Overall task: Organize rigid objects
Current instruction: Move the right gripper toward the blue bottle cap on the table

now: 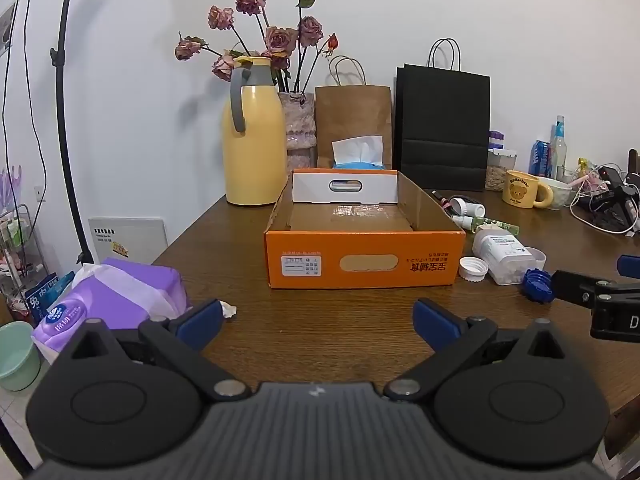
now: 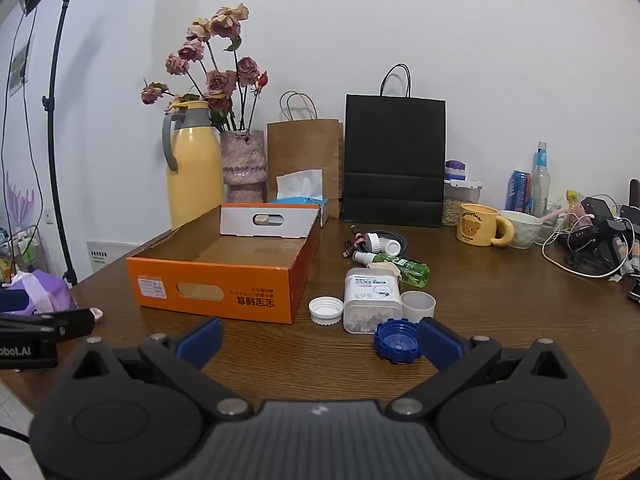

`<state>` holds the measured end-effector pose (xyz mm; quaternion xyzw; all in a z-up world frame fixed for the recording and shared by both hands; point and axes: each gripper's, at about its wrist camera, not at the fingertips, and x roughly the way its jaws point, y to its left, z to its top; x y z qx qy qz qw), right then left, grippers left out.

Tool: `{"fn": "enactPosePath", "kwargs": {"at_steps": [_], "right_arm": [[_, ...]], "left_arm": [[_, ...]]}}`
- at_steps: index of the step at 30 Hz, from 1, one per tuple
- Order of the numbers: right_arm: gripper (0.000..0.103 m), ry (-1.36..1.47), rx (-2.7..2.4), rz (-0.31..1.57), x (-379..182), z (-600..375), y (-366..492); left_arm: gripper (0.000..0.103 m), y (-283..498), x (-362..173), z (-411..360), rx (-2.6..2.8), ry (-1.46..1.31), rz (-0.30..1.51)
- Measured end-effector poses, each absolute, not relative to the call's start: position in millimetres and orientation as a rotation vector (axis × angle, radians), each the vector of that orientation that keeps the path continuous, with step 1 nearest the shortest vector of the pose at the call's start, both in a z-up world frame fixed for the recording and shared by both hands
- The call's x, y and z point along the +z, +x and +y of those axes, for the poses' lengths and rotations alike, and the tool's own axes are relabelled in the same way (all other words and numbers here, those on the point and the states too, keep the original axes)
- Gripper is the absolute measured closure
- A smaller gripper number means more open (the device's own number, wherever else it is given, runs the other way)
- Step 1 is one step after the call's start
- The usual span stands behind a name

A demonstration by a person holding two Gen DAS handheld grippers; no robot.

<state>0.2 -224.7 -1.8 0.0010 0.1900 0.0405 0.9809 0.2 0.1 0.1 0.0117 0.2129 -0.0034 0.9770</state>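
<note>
An empty orange cardboard tray (image 1: 362, 258) (image 2: 224, 286) sits on the brown table. To its right lie a white cap (image 2: 326, 310), a blue cap (image 2: 396, 342), a clear jar of white pellets (image 2: 372, 300), a small white cup (image 2: 418, 305), a green spray bottle (image 2: 400, 266) and a small white bottle (image 2: 380, 243). My left gripper (image 1: 318, 322) is open and empty in front of the tray. My right gripper (image 2: 318, 338) is open and empty, its right finger (image 2: 438, 342) just beside the blue cap.
A yellow thermos (image 1: 253, 148), a vase of dried roses (image 1: 298, 128), a tissue box (image 1: 358, 156), brown (image 1: 354, 120) and black paper bags (image 1: 442, 128) stand at the back. A yellow bear mug (image 2: 480, 226), bowl, bottles and cables (image 2: 592, 240) fill the right. Purple tissue pack (image 1: 108, 300) at left.
</note>
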Motion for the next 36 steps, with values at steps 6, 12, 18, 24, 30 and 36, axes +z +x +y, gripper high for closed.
{"fn": "enactPosePath", "kwargs": {"at_steps": [6,12,18,24,30,36], "right_arm": [[0.000,0.003,0.081,0.386,-2.7,-223.1,-0.6],[0.000,0.001,0.079,0.384,0.1,-227.5,1.2],[0.000,0.000,0.079,0.382,-1.0,-224.5,-0.2],[0.000,-0.003,0.080,0.377,-1.2,-222.1,-2.0],[0.000,-0.003,0.081,0.377,-1.1,-222.1,-1.9],[0.000,-0.003,0.080,0.377,-1.0,-222.0,-1.7]], "left_arm": [[0.000,-0.2,0.1,-4.7,-0.010,0.023,0.429],[0.000,0.7,-1.1,0.0,-0.017,0.011,0.439],[0.000,2.5,-1.1,1.9,-0.013,0.011,0.440],[0.000,3.7,-2.3,2.4,-0.010,0.009,0.439],[0.000,4.7,-3.7,3.1,-0.011,0.008,0.439],[0.000,4.6,-3.6,3.1,-0.010,0.008,0.439]]}}
